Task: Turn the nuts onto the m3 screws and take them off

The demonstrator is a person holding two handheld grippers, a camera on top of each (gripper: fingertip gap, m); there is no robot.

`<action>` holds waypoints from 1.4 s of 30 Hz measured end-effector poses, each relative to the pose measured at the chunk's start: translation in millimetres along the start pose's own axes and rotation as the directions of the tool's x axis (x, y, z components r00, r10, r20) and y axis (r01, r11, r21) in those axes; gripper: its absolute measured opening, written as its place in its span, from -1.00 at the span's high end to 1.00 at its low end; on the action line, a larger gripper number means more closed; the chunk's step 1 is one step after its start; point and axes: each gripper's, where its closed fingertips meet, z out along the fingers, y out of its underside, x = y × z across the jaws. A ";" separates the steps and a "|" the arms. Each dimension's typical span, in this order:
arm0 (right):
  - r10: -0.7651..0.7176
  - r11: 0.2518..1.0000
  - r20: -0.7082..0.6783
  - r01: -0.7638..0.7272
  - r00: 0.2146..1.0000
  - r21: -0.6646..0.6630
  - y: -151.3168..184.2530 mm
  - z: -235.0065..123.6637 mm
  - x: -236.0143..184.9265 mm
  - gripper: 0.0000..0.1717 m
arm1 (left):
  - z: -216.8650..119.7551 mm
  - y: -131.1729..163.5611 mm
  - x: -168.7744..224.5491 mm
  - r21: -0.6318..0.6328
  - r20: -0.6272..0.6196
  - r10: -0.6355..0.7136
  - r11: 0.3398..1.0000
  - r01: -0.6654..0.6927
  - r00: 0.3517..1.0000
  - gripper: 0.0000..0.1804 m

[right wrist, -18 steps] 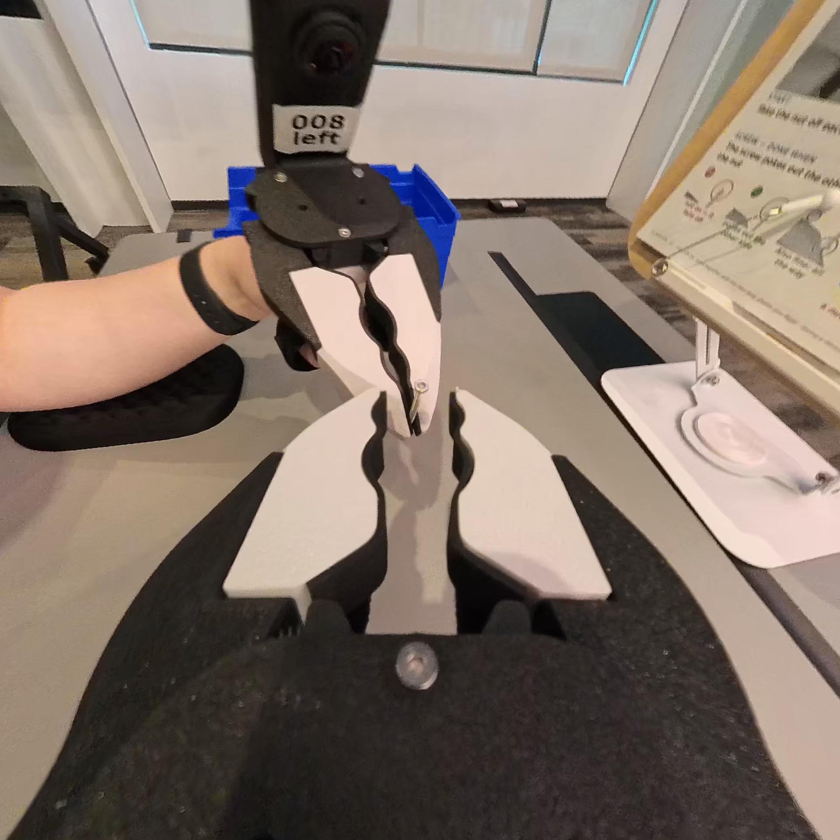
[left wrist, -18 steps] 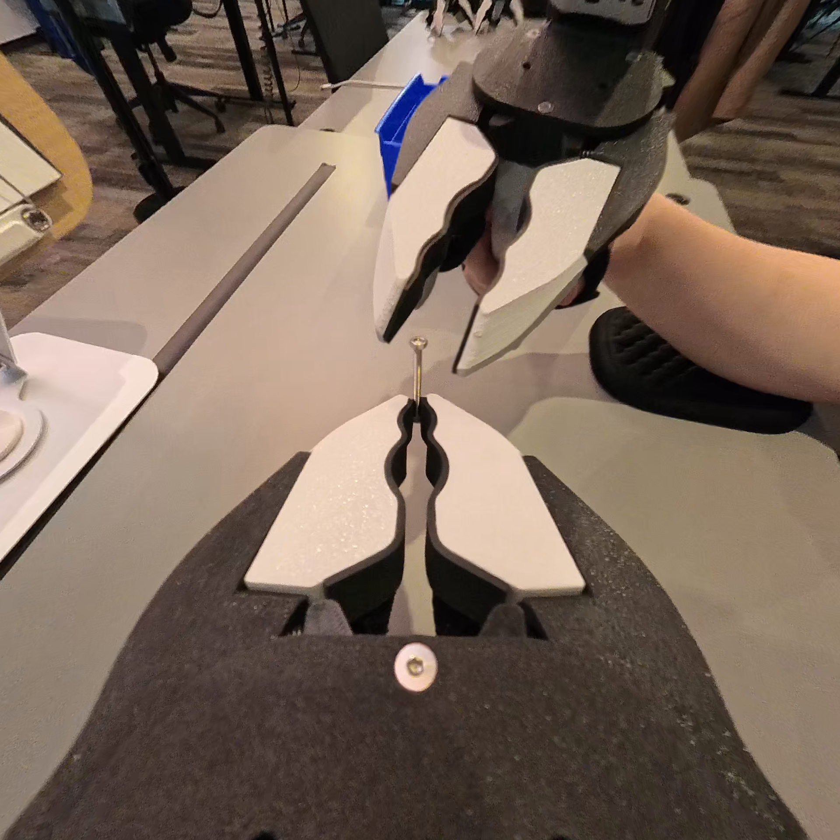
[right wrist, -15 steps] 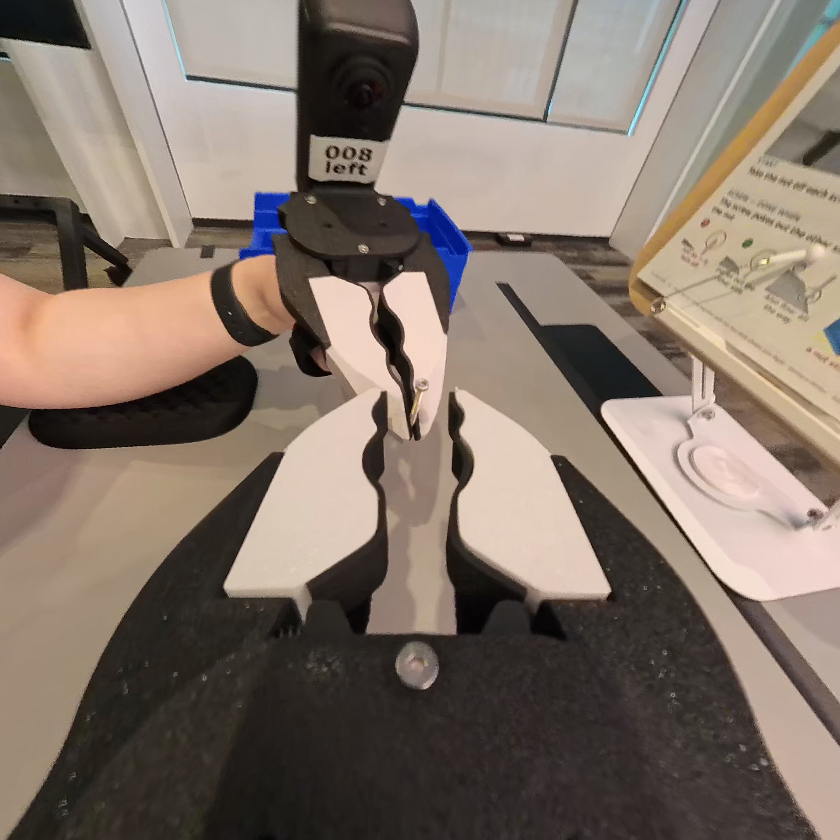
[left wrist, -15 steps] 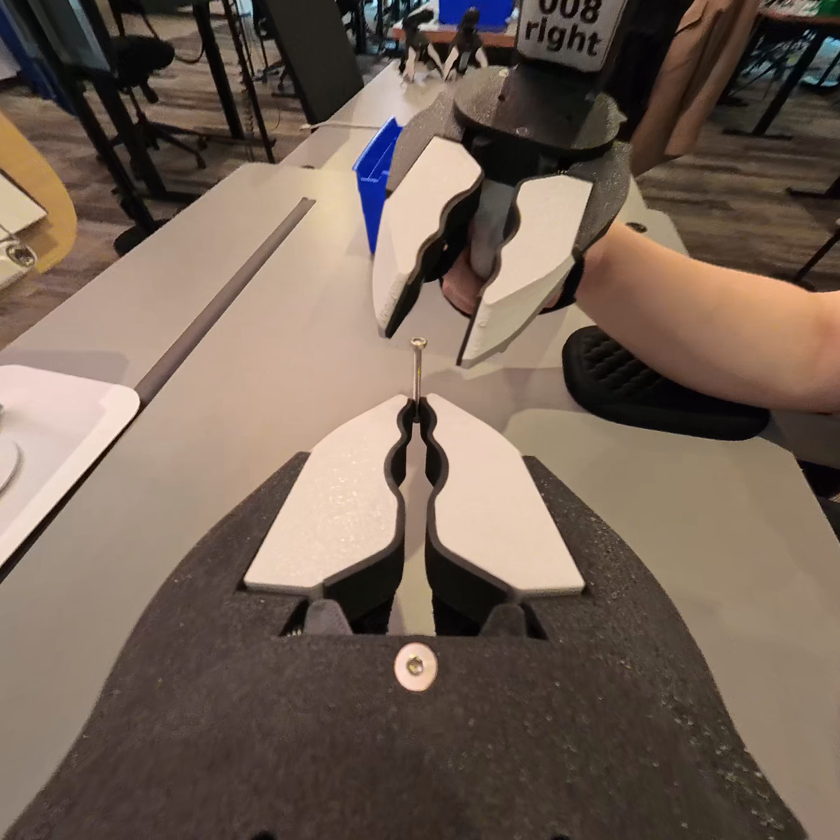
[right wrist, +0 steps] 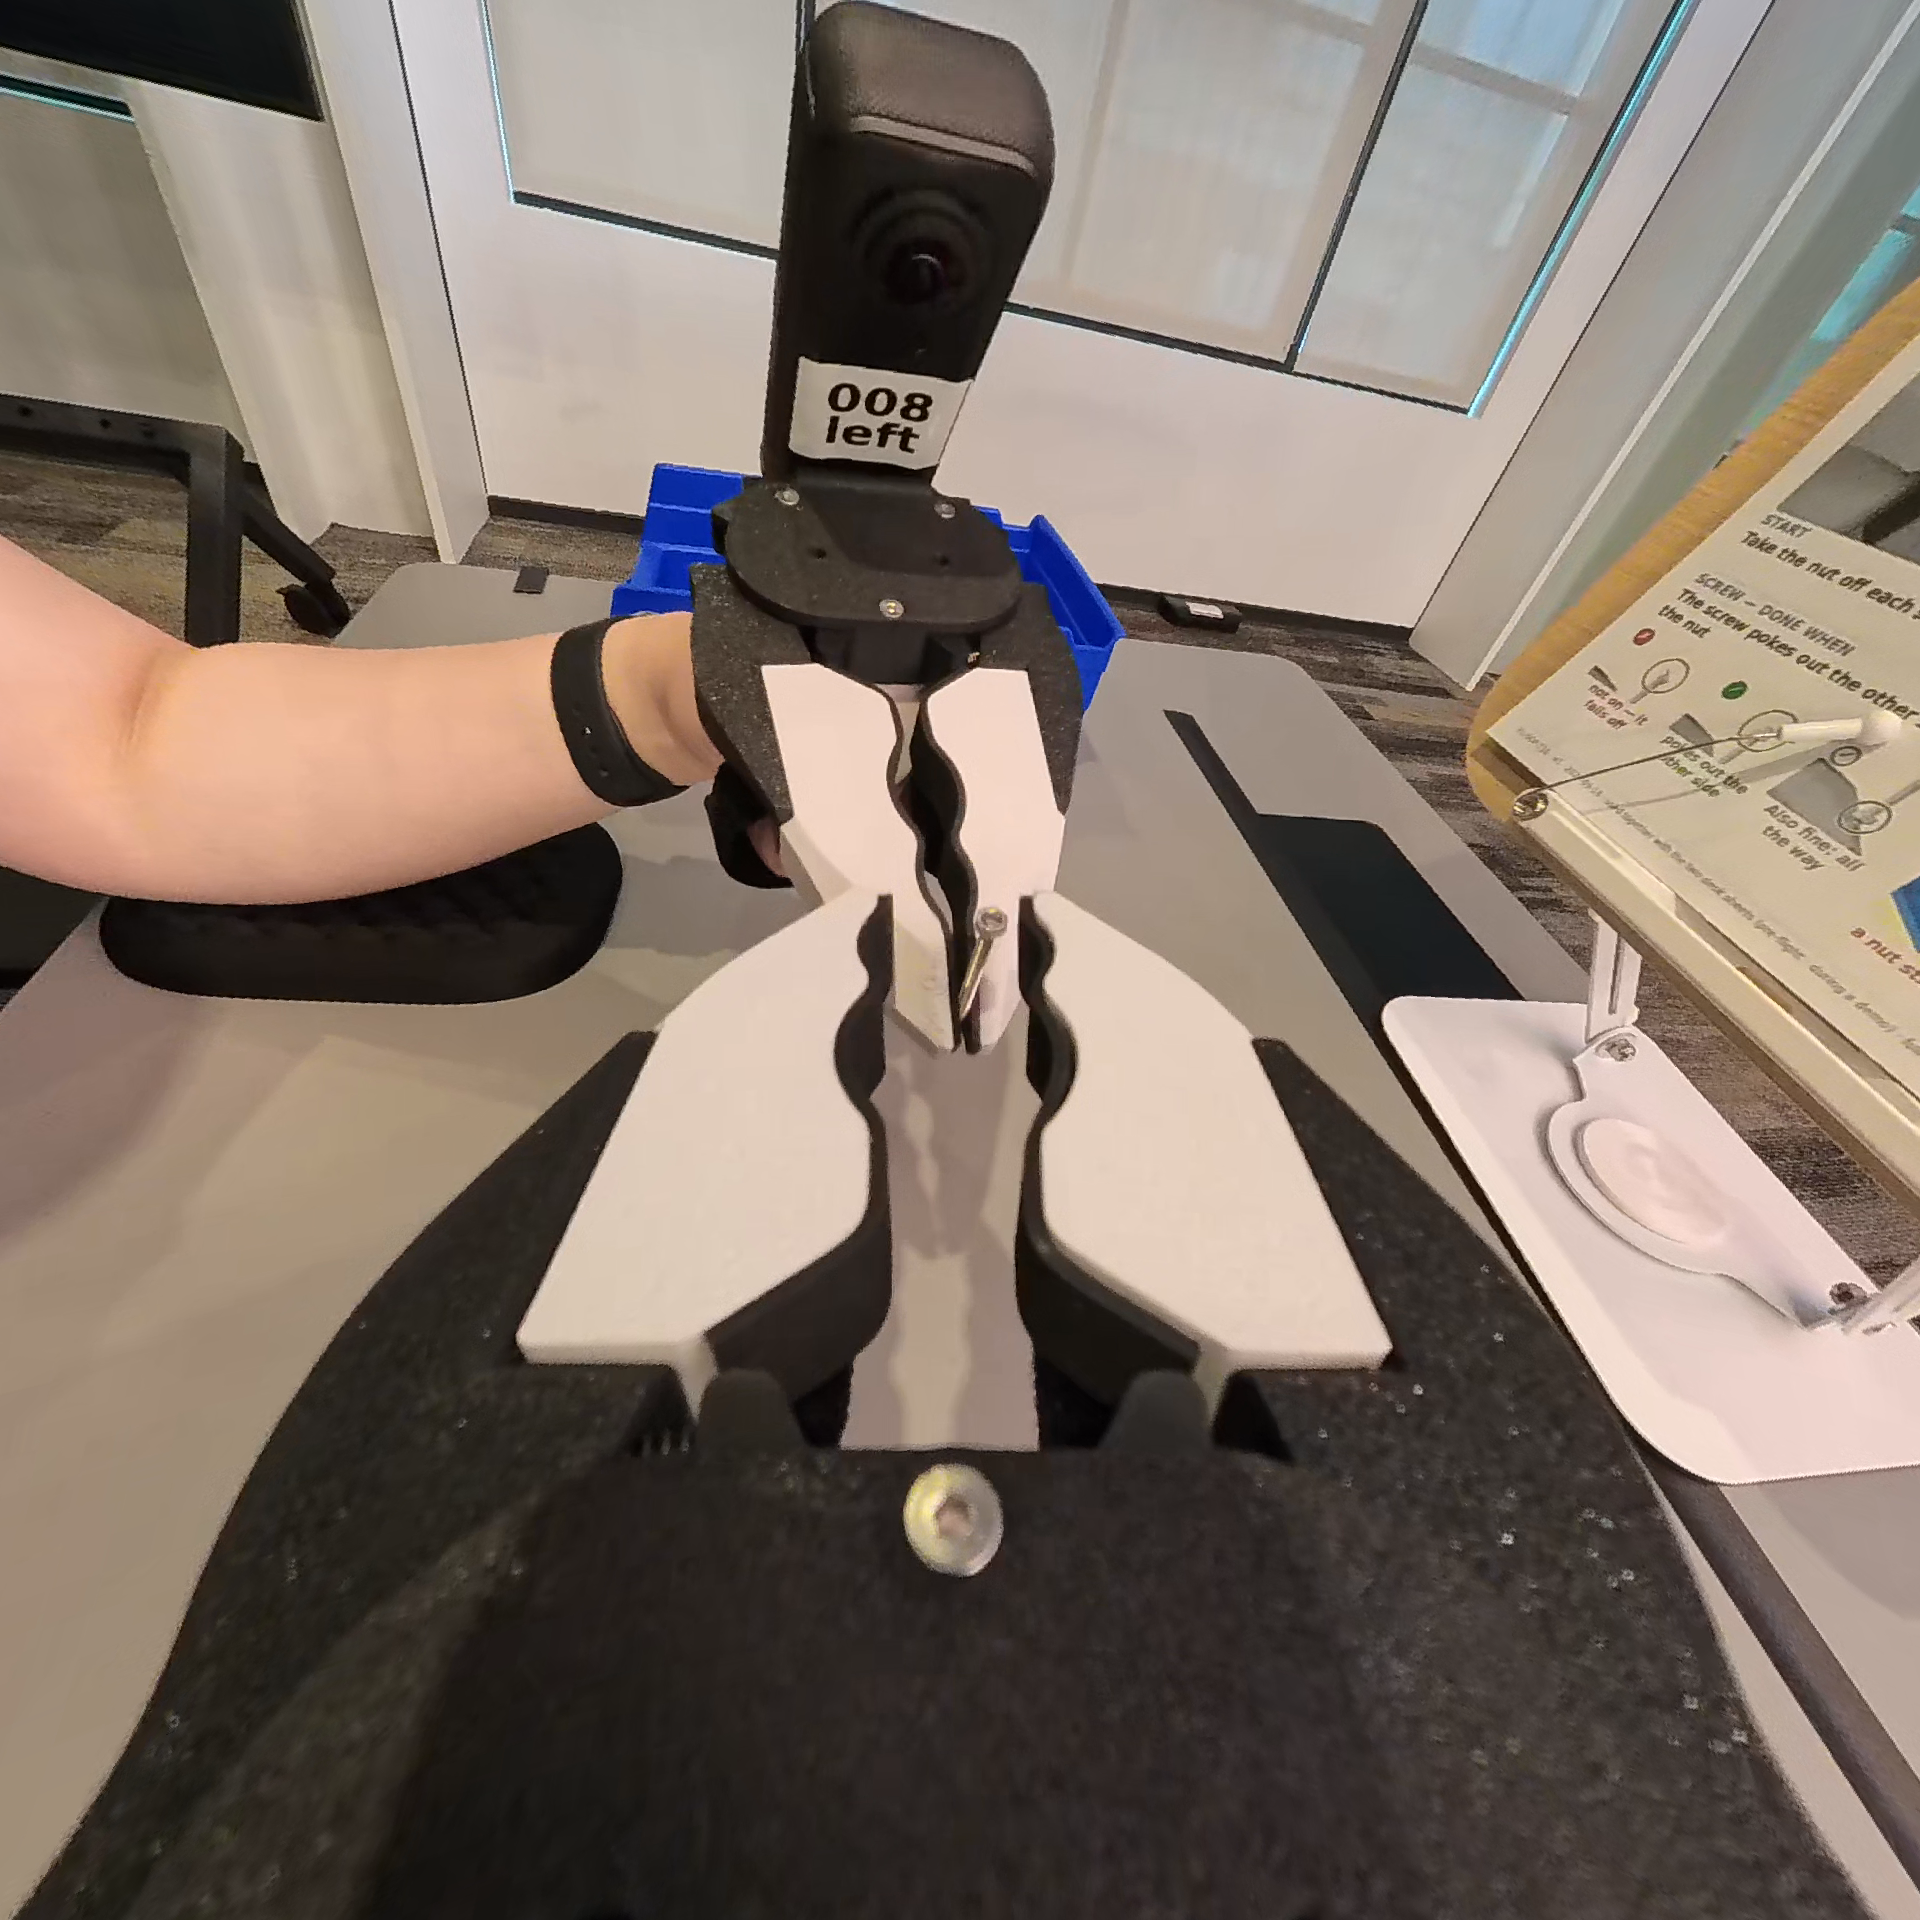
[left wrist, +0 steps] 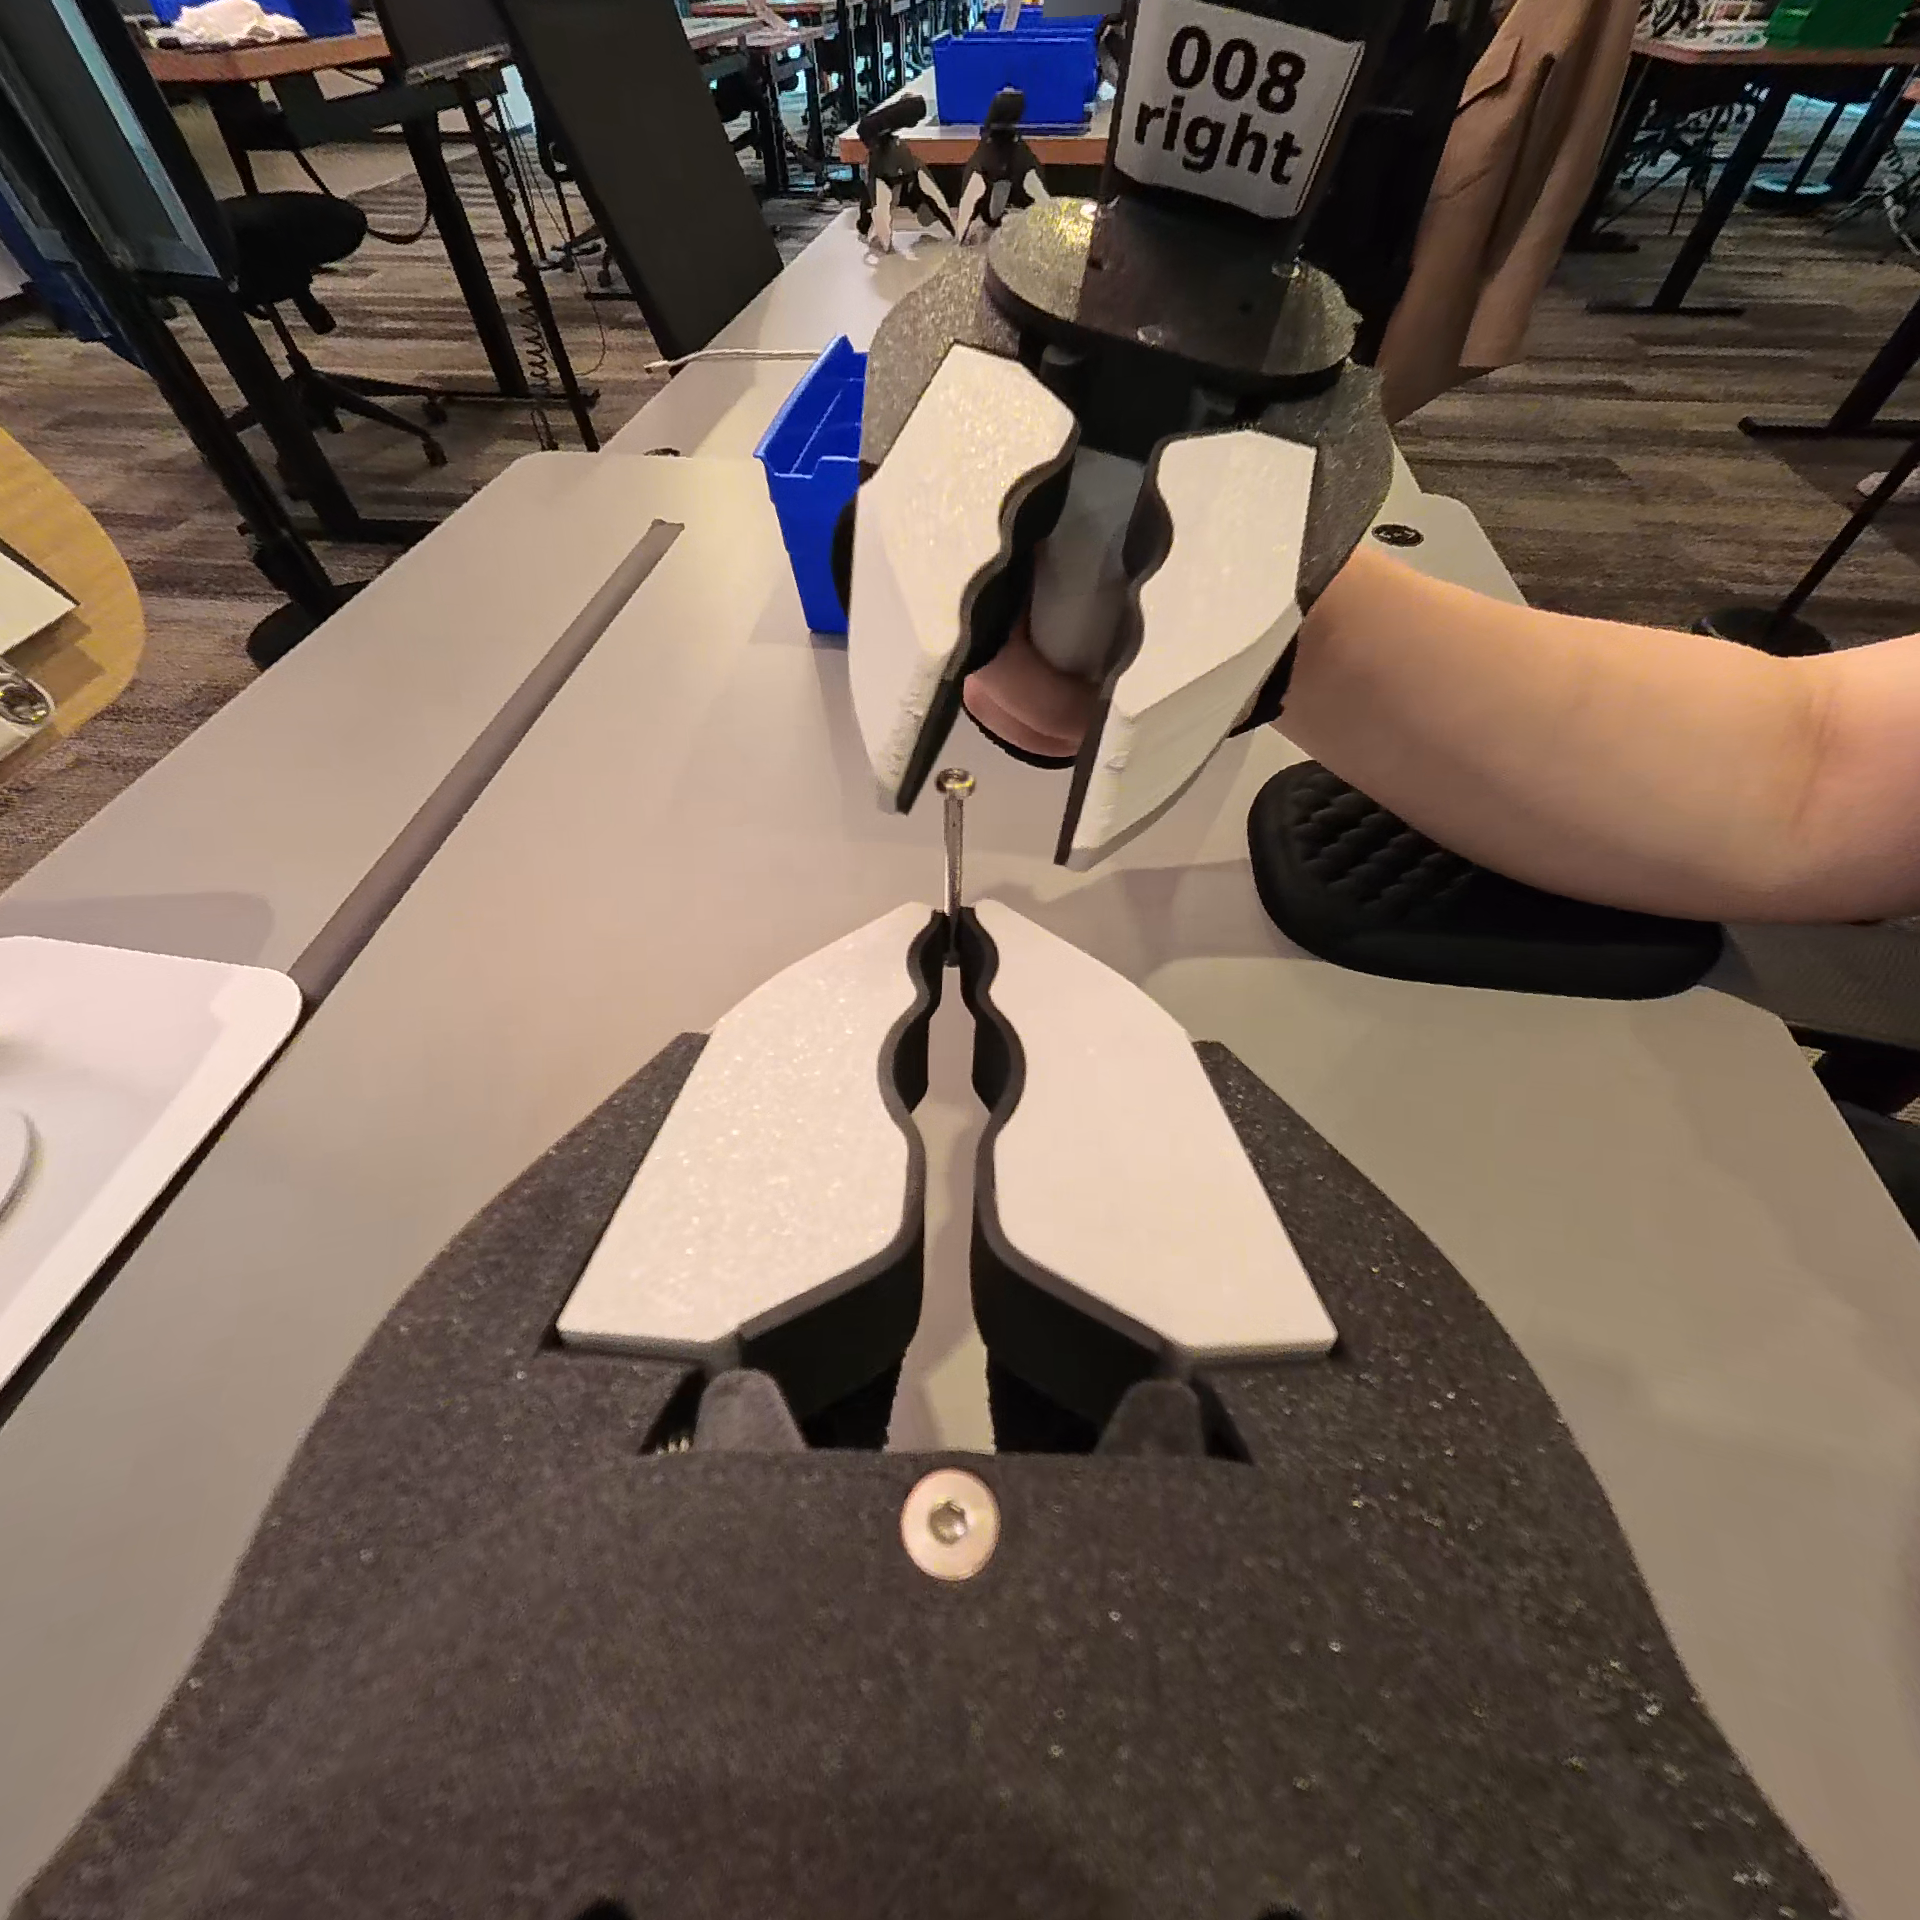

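My left gripper (left wrist: 951, 914) is shut on a thin silver screw (left wrist: 953, 842), pinching the lower end of its shaft at the fingertips. The screw stands upright above a grey table (left wrist: 520, 831), head up. My right gripper (left wrist: 985, 831) points down at it from the far side, open, one fingertip on each side of the screw head and neither pressing on it. In the right wrist view my right gripper (right wrist: 956, 904) straddles the left gripper's (right wrist: 961, 1044) tips and the screw (right wrist: 982, 961).
A blue bin (left wrist: 821, 488) stands behind the grippers and also shows in the right wrist view (right wrist: 1070, 623). Black wrist pads (left wrist: 1455, 894) (right wrist: 353, 925) lie under the person's forearms. A white stand base (right wrist: 1662, 1195) carries a tilted instruction board (right wrist: 1766, 727) at the right. Left and right tips are no more than a few centimetres apart.
Both grippers have tilted so the views look higher. The left gripper's tips with the screw now sit a little deeper between the right gripper's fingers, which have narrowed slightly. The screw stays pinched.
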 end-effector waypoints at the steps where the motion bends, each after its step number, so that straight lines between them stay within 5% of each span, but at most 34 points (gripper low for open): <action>1: -0.002 1.000 0.002 0.002 1.000 0.000 -0.2 -0.2 -0.4 0.74 | -0.3 -0.3 -0.7 0.003 0.003 0.000 1.000 0.000 1.000 0.98; 32: 0.014 0.999 0.009 -0.014 1.000 0.041 -4.2 -6.0 1.7 0.94 | -0.9 -4.3 5.1 0.012 -0.024 0.000 1.000 0.001 1.000 0.97; 42: 0.084 0.996 -0.139 -0.079 0.987 0.044 -3.0 0.1 24.2 0.94 | -1.0 -5.8 -20.6 -0.021 0.177 0.017 1.000 -0.013 0.984 0.98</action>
